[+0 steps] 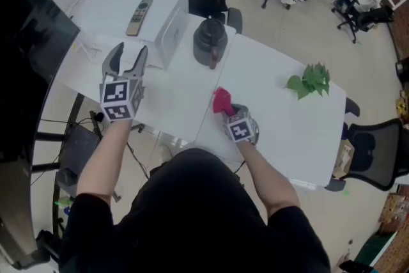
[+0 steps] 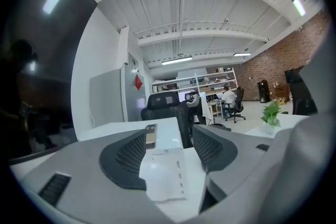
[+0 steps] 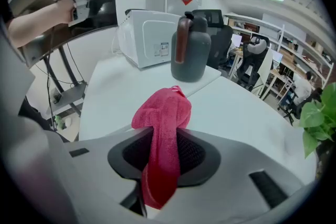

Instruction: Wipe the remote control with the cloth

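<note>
Gripping the red cloth (image 3: 161, 113), the right gripper (image 1: 225, 109) has its jaws pinched on a fold of it. The bunched top stands above the jaws and a tail hangs down between them. This gripper is over the table (image 1: 275, 131), close to the near edge and about midway along. The left gripper (image 1: 129, 55) is held above the table's left part, jaws spread wide with nothing between them, and points toward the far left corner. There the remote control (image 1: 138, 16) lies flat on top of a white box (image 1: 171, 35) — apart from both grippers. A dark jug (image 1: 210, 41) stands just beside the box at the far edge, and a green plant (image 1: 310, 80) lies toward the right edge.
</note>
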Tool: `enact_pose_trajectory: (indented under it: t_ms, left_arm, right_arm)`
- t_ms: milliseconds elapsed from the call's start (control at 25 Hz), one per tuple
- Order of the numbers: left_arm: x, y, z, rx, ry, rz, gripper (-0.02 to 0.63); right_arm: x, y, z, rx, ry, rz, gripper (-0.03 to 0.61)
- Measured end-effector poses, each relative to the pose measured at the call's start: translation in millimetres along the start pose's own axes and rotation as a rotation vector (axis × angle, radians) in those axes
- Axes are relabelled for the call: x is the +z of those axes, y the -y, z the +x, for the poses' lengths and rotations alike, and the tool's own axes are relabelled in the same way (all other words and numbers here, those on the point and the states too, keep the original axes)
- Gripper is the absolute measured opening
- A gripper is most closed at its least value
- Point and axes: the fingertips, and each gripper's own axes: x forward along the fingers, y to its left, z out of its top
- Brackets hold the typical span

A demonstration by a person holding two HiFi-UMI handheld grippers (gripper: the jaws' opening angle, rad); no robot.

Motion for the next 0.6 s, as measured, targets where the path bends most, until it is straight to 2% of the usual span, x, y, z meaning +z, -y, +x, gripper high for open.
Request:
enact_pose_trajectory:
  t_ms: [240,400,600]
  left_arm:
    - [-46,62,-55,-0.123,-0.083,-0.044,0.282]
    - [-78,87,-78,-0.164,-0.151,-0.071,0.282]
    - [-94,103,-92,-0.198,-0.179,-0.078,0.282]
  right_arm:
    - [-17,10,31,-0.027,-0.091,0.007,0.124]
    - [-20,15,40,-0.05,-0.122,0.003,0.138]
    - [-20,18,32,-0.051,-0.124,0.014,0.214]
